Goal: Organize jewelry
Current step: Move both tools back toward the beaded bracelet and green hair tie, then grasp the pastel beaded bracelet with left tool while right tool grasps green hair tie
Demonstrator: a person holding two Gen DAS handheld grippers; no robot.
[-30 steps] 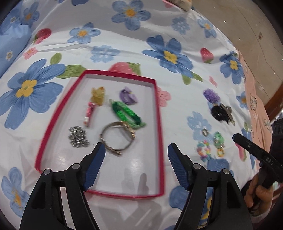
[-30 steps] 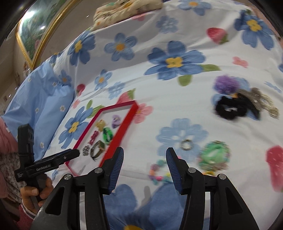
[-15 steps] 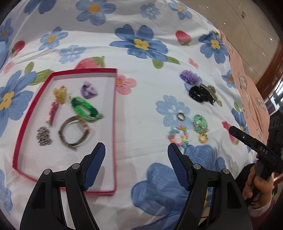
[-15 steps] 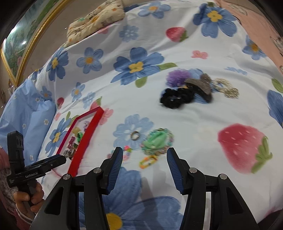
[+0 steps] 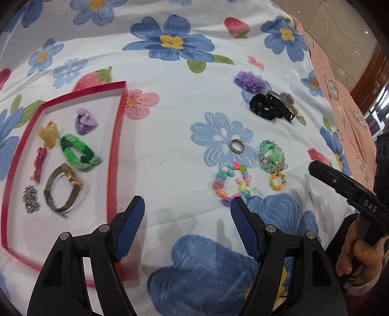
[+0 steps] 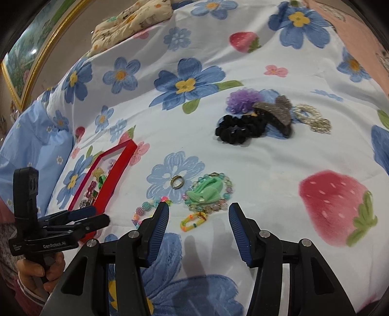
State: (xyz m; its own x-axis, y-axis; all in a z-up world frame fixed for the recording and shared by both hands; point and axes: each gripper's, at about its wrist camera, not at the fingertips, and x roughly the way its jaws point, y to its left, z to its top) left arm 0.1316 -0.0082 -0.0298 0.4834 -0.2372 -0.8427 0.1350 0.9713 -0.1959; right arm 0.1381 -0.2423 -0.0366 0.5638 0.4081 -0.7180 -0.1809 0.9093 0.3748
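A red-rimmed box (image 5: pixel 114 155) lies on the flowered bedspread at the left and holds a watch (image 5: pixel 63 187), a green scrunchie (image 5: pixel 77 152), a purple clip (image 5: pixel 85 120) and other small pieces. Loose on the spread to the right lie a metal ring (image 5: pixel 237 145), a colourful bead bracelet (image 5: pixel 231 184), a green bead piece (image 5: pixel 271 154), a small yellow band (image 5: pixel 277 181), a black scrunchie (image 5: pixel 268 108) and a purple flower (image 5: pixel 250 81). My left gripper (image 5: pixel 187 218) is open and empty, just right of the box. My right gripper (image 6: pixel 198 218) is open and empty, over the yellow band (image 6: pixel 194 220), below the green piece (image 6: pixel 206 190).
A silver hair claw (image 6: pixel 277 114) and pearl chain (image 6: pixel 313 119) lie beside the black scrunchie (image 6: pixel 240 127). A pillow (image 6: pixel 131 19) sits at the far end. A pink sheet (image 5: pixel 340 97) borders the right side. The red box (image 6: pixel 114 177) shows in the right wrist view.
My left gripper has swung right, from above the box to the spread beside it. My right gripper has moved right and forward toward the loose pieces. Both stay open.
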